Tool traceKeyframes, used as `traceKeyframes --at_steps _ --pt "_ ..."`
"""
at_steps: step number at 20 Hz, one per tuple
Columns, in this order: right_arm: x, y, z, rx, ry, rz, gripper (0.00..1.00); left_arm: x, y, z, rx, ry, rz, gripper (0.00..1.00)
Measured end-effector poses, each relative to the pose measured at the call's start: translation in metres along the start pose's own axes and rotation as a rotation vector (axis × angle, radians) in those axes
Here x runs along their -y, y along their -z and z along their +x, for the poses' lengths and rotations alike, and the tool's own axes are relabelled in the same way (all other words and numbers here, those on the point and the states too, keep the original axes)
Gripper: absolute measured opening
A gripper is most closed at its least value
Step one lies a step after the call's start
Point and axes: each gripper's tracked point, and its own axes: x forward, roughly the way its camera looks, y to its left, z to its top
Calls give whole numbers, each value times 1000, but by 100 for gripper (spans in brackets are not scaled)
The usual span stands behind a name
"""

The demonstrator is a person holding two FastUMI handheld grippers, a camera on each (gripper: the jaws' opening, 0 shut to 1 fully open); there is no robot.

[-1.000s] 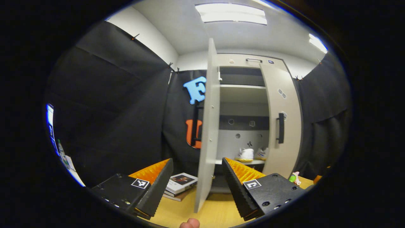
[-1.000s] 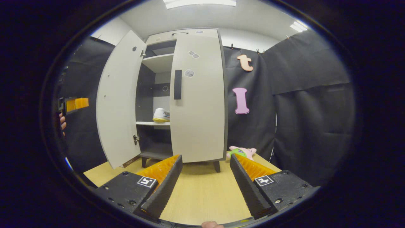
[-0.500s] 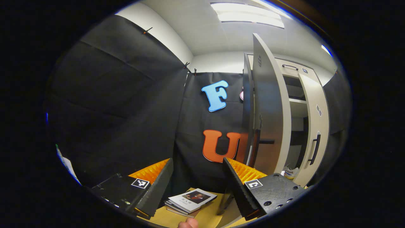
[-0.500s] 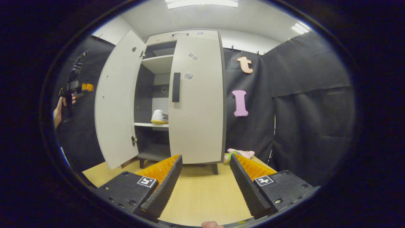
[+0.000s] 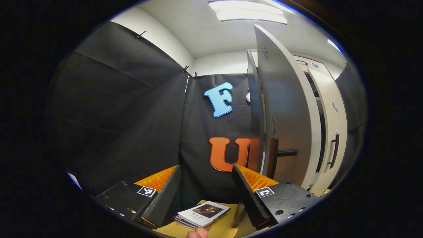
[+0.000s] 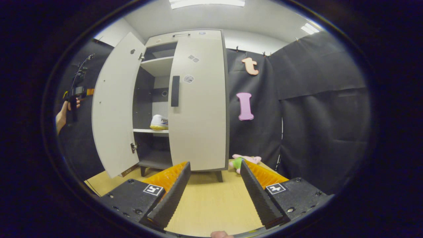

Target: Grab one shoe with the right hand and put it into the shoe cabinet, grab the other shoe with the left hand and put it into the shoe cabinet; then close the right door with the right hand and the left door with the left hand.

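The pale shoe cabinet (image 6: 185, 36) stands on a wooden table. Its right door (image 6: 198, 105) lies flat against the front. Its left door (image 6: 114, 109) stands wide open. A white shoe (image 6: 159, 122) with a yellow sole rests on the middle shelf, partly hidden by the right door. My left gripper (image 5: 206, 172) is open and empty, facing the outer face of the left door (image 5: 284, 109) near its dark handle (image 5: 274, 158). In the right gripper view, a hand holds the left gripper (image 6: 77, 94) beyond that door. My right gripper (image 6: 214, 163) is open and empty over the table, in front of the cabinet.
A stack of books (image 5: 201, 213) lies on the table (image 6: 211, 205) left of the cabinet. A pink and green plush toy (image 6: 244, 161) lies by the cabinet's right foot. Black cloth walls close in both sides.
My left gripper has swung from facing the cabinet's inside round to the outer side of the left door, and the door's handle has come close. My right gripper has barely shifted.
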Motion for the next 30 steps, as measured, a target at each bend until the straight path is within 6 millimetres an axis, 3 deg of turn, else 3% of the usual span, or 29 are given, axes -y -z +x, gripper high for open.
traceKeyframes --at_steps 5,7,11,19,21,26,30 --pt "-6 -4 5 1 -16 -6 98 11 1 -1 -10 16 -11 92" --pt "-8 -5 5 7 -19 -10 98 26 1 -5 -20 53 -24 92" --pt "-8 -2 2 5 -19 -19 98 82 -1 -18 -14 146 -31 92" --pt "20 -8 -9 29 50 9 98 213 23 -4 -85 340 -78 93" --pt "27 -8 -9 33 64 27 98 219 31 1 -84 314 -57 93" --pt "44 -7 -6 33 95 34 98 212 26 -4 -67 307 -69 92" --pt "49 -5 -2 27 97 37 98 202 9 -29 -37 312 -56 93"
